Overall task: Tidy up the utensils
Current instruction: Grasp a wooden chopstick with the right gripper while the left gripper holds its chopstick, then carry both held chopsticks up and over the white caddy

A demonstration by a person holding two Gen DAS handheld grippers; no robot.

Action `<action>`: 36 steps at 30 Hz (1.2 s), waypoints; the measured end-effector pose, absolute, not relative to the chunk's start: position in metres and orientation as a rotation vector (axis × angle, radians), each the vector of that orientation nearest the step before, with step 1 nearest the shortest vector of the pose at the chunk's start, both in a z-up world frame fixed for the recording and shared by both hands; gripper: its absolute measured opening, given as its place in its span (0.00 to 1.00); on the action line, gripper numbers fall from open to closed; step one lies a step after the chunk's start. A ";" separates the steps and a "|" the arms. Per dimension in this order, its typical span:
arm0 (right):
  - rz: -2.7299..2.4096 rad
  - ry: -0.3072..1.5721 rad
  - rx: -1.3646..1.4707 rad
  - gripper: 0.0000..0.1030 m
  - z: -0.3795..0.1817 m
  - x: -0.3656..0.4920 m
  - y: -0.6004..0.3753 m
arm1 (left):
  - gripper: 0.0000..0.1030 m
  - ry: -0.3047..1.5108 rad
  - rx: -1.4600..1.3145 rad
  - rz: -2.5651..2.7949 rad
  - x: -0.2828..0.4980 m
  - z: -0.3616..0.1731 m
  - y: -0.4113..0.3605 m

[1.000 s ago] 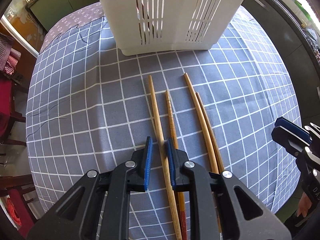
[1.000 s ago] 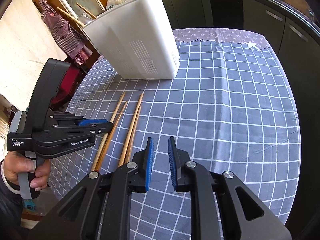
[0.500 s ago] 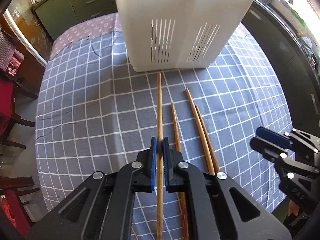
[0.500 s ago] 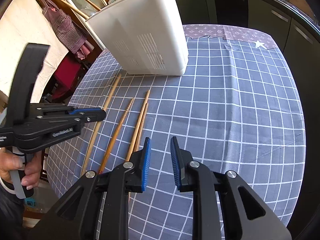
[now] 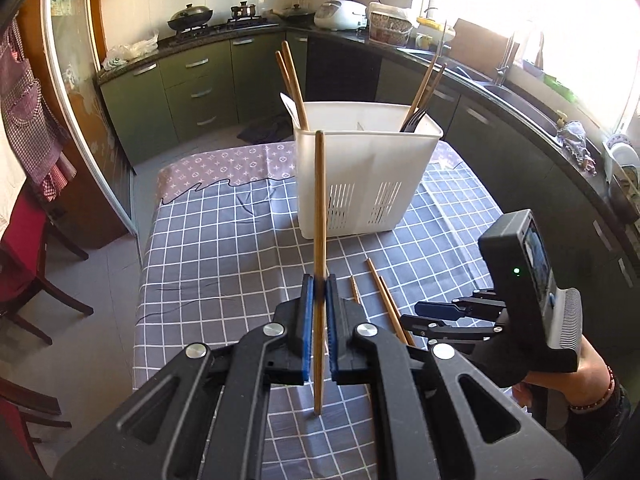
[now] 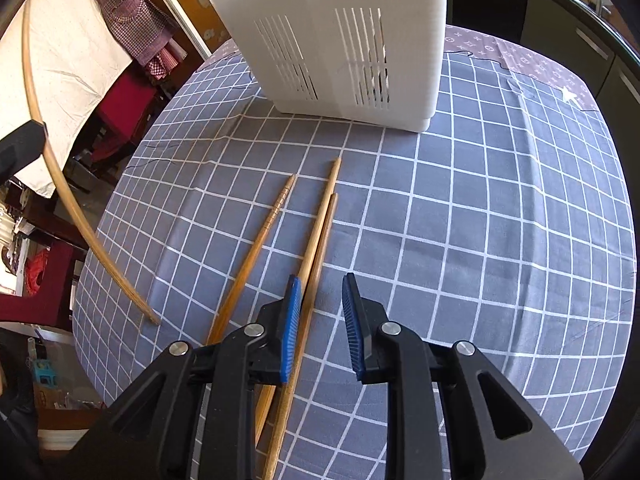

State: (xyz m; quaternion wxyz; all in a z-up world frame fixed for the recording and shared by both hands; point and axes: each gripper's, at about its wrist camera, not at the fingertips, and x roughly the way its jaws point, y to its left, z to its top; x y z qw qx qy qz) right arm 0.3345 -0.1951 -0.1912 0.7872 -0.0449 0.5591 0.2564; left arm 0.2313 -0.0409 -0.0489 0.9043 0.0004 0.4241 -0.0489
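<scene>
A checked tablecloth [image 6: 460, 240] carries a white utensil basket [image 5: 362, 176]. Near the basket's slotted side lie three chopsticks [image 6: 316, 232]. The left gripper [image 5: 317, 332] pinches one chopstick [image 5: 319, 208] upright before the basket. The right gripper [image 6: 320, 316] hovers, fingers spread, over the three.

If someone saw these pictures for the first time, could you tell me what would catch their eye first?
Probably the long wooden chopstick pinched upright in the left gripper, standing in front of the white utensil holder on the checked tablecloth. Next, the three chopsticks lying side by side on the cloth, with the right gripper hovering open over them.
</scene>
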 end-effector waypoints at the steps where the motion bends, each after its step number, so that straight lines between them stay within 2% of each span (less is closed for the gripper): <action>1: 0.544 1.204 -0.111 0.21 -0.192 0.335 -0.193 | 0.06 0.874 0.002 -0.107 0.230 -0.048 -0.041; 27: 0.453 1.215 -0.265 0.23 -0.194 0.328 -0.183 | 0.06 0.859 -0.001 -0.122 0.221 -0.047 -0.032; 30: 0.447 1.205 -0.286 0.17 -0.195 0.330 -0.177 | 0.06 0.857 0.004 -0.125 0.220 -0.046 -0.033; 31: 0.447 1.203 -0.286 0.09 -0.196 0.330 -0.175 | 0.06 0.857 0.005 -0.126 0.219 -0.046 -0.034; 36: 0.464 1.174 -0.239 0.06 -0.188 0.328 -0.179 | 0.06 0.856 0.008 -0.125 0.218 -0.046 -0.034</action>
